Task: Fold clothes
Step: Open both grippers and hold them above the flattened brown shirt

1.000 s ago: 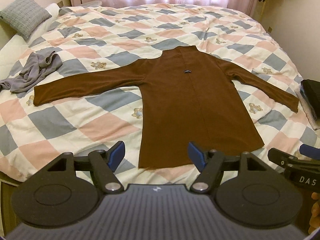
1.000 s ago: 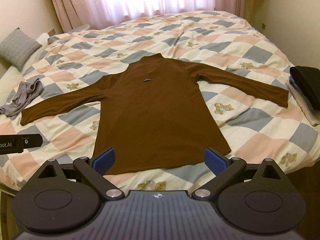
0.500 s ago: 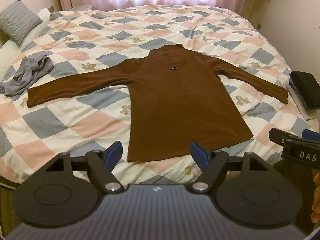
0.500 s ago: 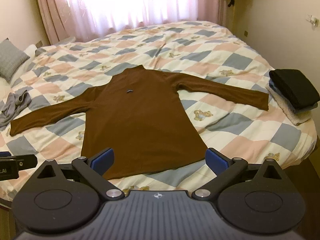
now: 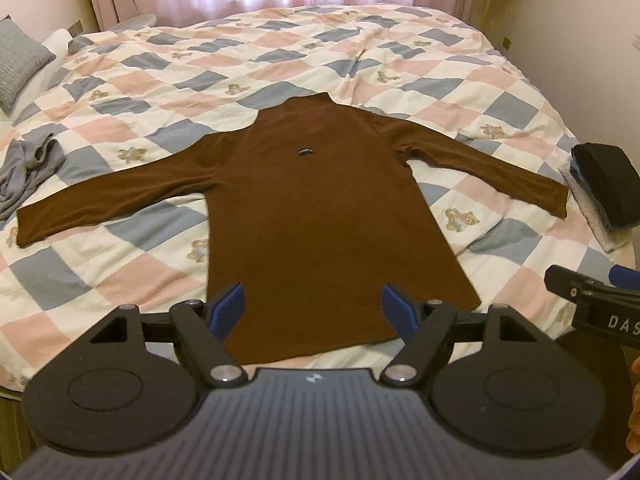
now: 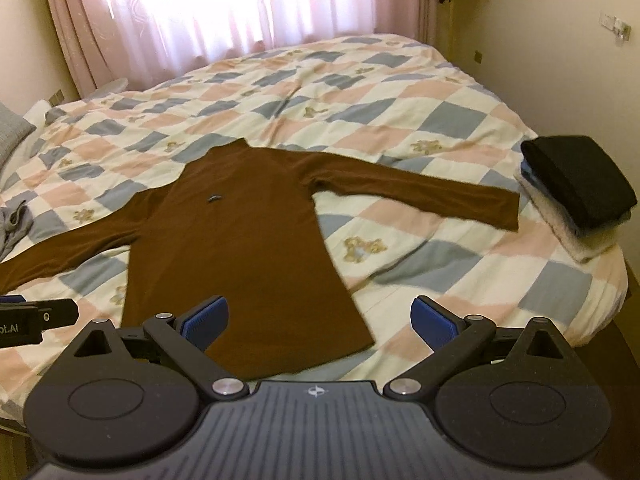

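A brown long-sleeved top point(image 5: 320, 216) point(image 6: 240, 248) lies flat on the checked quilt, both sleeves spread out, collar toward the window and hem toward me. My left gripper point(image 5: 314, 308) hovers open over the hem, holding nothing. My right gripper point(image 6: 320, 320) is also open and empty, above the hem's right corner and the quilt beside it. In the left wrist view the right gripper's tip point(image 5: 592, 300) shows at the right edge. The left gripper's tip point(image 6: 36, 316) shows at the left edge of the right wrist view.
A stack of folded clothes, black on top point(image 5: 608, 188) point(image 6: 576, 184), sits at the bed's right edge beyond the right cuff. A crumpled grey garment point(image 5: 24, 168) lies at the left near a grey pillow point(image 5: 20, 60). Pink curtains point(image 6: 220, 8) hang behind the bed.
Both grippers have pulled back and tilted up, so the top looks smaller and more of the window and walls shows. The top has not moved. Both jaws stayed open.
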